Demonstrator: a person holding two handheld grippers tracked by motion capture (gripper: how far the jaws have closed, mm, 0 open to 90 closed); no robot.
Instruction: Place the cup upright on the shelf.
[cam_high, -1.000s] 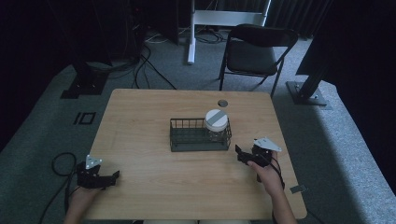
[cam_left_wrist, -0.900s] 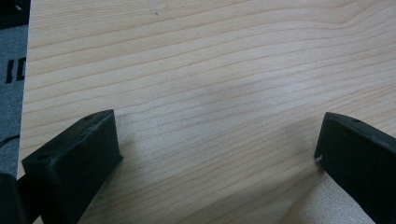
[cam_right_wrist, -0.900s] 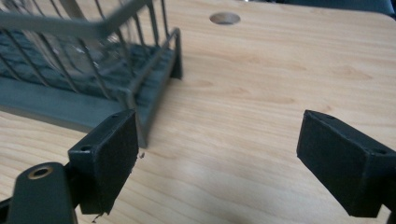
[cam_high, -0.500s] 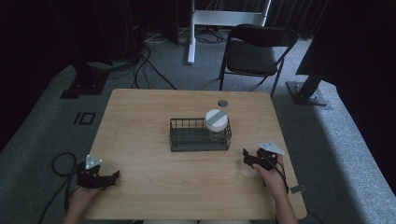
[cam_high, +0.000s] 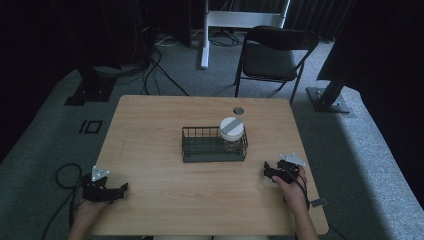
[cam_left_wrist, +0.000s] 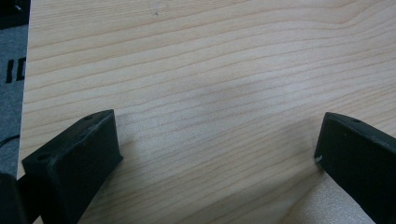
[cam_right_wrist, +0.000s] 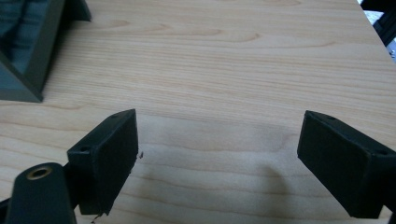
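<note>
the left claw (cam_high: 120, 189) rests low at the near left corner of the worktop (cam_high: 150, 130), held by a hand (cam_high: 90, 207) coming in from the bottom edge, its tips aimed toward the middle; in the left gripper view its jaws stand wide apart, released, with bare wood grain between them and the worktop's left edge close by; the right claw (cam_high: 267, 171) sits near the right edge, gripped by the right hand (cam_high: 294, 187) with the forearm running up from the near right corner, tips aimed left; in the right gripper view its jaws are spread wide and grasp nothing, with bare wood between them; the wire basket (cam_high: 200, 150) stands at the middle of the worktop, well apart from both claws, and the jar (cam_high: 231, 134) with a white lid stands upright in its right end; open wood lies all round the basket, widest on the left and near side; a folding chair (cam_high: 270, 55) stands beyond the far edge.
</note>
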